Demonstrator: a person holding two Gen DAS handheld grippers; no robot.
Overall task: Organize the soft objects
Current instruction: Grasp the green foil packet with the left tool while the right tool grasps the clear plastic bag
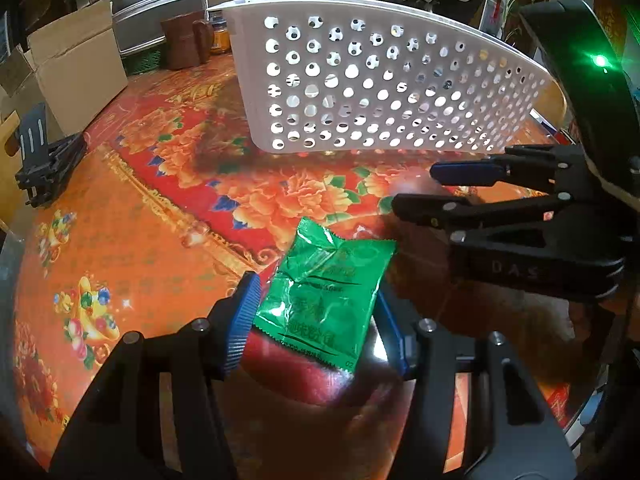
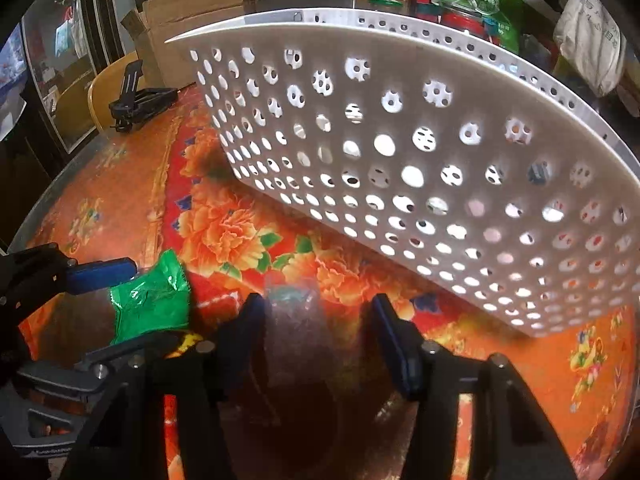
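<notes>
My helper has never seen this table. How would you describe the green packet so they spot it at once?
Find the white perforated basket on the red floral tablecloth. In front of it, the green packet sits between the left gripper fingers: crinkly, shiny foil, the only green item there.

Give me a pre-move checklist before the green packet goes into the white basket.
1. Green packet in the left gripper: ok, both blue pads meet its edges.
2. Packet lifted off the table: cannot tell.
3. White basket ahead of the packet: ok, it stands upright just beyond.
4. Basket opening free: cannot tell, only its perforated side wall shows.
5. Right gripper out of the way: not ok, it hangs close beside the packet, in front of the basket.
6. Right gripper's load: cannot tell, only something blurred shows between its fingers.
</notes>
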